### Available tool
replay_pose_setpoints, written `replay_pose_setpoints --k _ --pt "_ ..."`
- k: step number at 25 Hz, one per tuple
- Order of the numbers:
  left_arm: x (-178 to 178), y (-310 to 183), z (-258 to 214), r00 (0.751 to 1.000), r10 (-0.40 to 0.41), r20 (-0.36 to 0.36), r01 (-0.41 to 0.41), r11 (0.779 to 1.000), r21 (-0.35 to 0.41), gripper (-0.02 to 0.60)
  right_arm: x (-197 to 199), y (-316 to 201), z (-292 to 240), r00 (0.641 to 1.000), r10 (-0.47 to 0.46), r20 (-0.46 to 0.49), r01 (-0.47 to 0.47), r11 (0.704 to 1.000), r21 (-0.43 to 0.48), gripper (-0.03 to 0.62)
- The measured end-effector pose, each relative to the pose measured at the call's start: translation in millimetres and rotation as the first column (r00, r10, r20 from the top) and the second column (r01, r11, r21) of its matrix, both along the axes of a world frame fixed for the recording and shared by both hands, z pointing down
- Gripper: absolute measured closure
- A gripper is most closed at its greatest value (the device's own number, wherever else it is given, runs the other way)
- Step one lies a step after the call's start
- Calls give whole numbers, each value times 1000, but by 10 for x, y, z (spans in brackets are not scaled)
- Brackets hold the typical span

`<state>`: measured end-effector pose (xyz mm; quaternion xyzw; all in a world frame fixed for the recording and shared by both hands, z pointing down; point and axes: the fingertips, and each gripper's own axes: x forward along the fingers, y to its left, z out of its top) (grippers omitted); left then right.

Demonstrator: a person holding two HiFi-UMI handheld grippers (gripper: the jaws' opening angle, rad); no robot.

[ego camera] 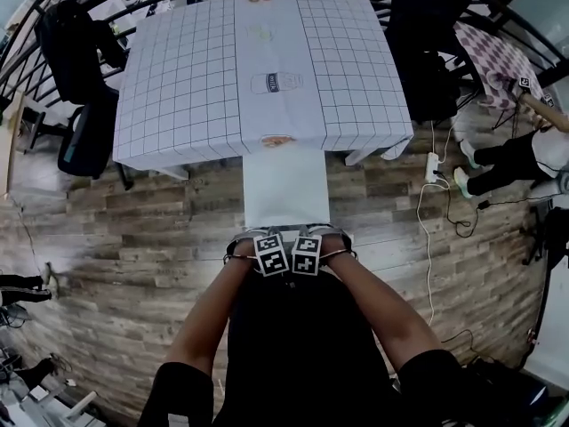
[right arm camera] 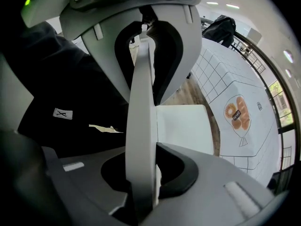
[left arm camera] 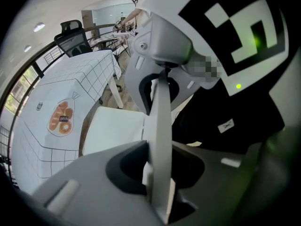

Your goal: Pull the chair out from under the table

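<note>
A white chair stands partly out from the table, its seat [ego camera: 284, 185] showing in front of the table edge. The table [ego camera: 178, 78] wears a white grid-pattern cloth printed with food pictures. Both grippers point down side by side at the top edge of the chair's backrest, close to the person's body. My left gripper [ego camera: 269, 258] is shut on the thin white backrest edge [left arm camera: 160, 140]. My right gripper [ego camera: 308, 256] is shut on the same backrest edge [right arm camera: 141, 126]. The seat [left arm camera: 113, 128] lies beyond the jaws, as does the seat [right arm camera: 183, 126]. The chair legs are hidden.
A black office chair [ego camera: 84, 69] stands at the table's left, another [ego camera: 427, 43] at its right. A power strip [ego camera: 434, 167] with cables lies on the wood floor to the right. A seated person's legs [ego camera: 502, 154] are at the far right. A railing curves behind the table.
</note>
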<state>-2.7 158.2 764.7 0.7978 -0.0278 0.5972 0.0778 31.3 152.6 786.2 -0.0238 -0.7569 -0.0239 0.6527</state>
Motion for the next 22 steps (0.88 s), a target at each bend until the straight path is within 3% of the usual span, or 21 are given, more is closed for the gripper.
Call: replay_pose_setpoints --k 5,10,22 --pt "47 264 165 997 64 34 -65 998 12 491 43 279 170 999 35 19 -34 999 -4 522" --pt "-48 209 -20 994 107 8 -107 994 -3 492 -41 235 -27 998 63 -15 -63 998 -17 522" --pt "-52 544 -25 993 119 19 -118 993 -25 489 -45 580 -43 996 91 -23 -92 995 -38 520"
